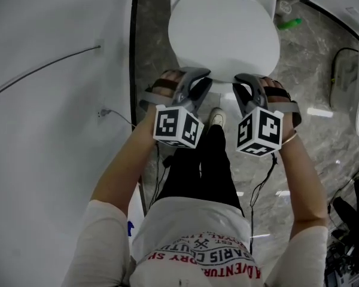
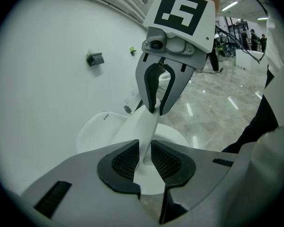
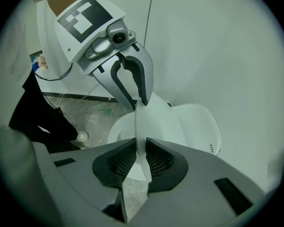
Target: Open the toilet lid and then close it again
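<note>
Both grippers straddle the rim of the white oval plastic toilet lid (image 1: 224, 34), the right gripper (image 3: 139, 160) clamped, the left gripper (image 2: 143, 157) slack around it, so it could twist loose and slam shut.

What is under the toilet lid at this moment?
Under the raised front edge of the toilet lid, a strip of the white seat rim shows. The lid covers the rest, so the inside of the bowl cannot be seen.
</note>
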The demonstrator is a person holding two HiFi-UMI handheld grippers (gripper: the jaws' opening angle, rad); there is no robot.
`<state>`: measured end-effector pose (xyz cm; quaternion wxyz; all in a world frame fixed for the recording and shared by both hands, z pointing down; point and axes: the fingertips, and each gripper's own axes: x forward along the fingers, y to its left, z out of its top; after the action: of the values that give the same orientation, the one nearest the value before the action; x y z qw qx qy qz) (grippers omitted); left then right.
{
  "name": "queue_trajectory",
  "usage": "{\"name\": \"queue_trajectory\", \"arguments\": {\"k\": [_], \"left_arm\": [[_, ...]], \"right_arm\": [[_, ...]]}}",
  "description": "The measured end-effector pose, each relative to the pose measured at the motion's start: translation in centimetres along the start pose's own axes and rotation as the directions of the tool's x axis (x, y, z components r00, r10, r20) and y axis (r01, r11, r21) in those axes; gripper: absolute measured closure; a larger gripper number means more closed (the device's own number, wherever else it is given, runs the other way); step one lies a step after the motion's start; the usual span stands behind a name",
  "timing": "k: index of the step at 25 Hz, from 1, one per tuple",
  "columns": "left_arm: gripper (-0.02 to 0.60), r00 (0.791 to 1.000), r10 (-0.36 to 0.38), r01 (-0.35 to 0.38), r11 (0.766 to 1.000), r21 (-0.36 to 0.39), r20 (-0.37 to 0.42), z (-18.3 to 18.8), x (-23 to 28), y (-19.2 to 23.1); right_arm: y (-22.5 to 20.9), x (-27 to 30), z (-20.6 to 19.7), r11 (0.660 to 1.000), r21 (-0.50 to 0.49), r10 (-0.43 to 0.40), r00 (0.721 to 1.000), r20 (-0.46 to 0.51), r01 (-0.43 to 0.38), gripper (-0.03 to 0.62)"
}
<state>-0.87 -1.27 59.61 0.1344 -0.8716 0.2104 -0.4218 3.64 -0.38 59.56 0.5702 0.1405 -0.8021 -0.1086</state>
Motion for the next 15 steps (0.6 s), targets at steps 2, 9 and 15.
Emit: {"name": "queue_trajectory", "arguments": {"k": [2, 9, 15], "left_arm": [[0.5, 1.0, -0.014, 0.014, 1.0, 0.003, 0.005, -0.9, 0.4, -1.2], [0.497, 0.998, -0.047, 0.05, 0.996, 0.071, -0.036, -3.6, 2.1, -5.1], [0.491, 0.996, -0.066, 0.07, 0.995, 0.069, -0.062, -5.9, 4.2, -8.5]], "right_arm": [[1.2, 1.0, -0.3, 1.0, -0.006, 0.005, 1.0, -0.015, -0.005, 0.554], [5.1, 4.3, -1.6, 0.999, -0.032, 0.017, 0.999, -0.037, -0.019, 0.551], [8.2, 7.0, -3.0, 0.995, 0.048, 0.087, 0.996, -0.019, -0.086, 0.543]]}}
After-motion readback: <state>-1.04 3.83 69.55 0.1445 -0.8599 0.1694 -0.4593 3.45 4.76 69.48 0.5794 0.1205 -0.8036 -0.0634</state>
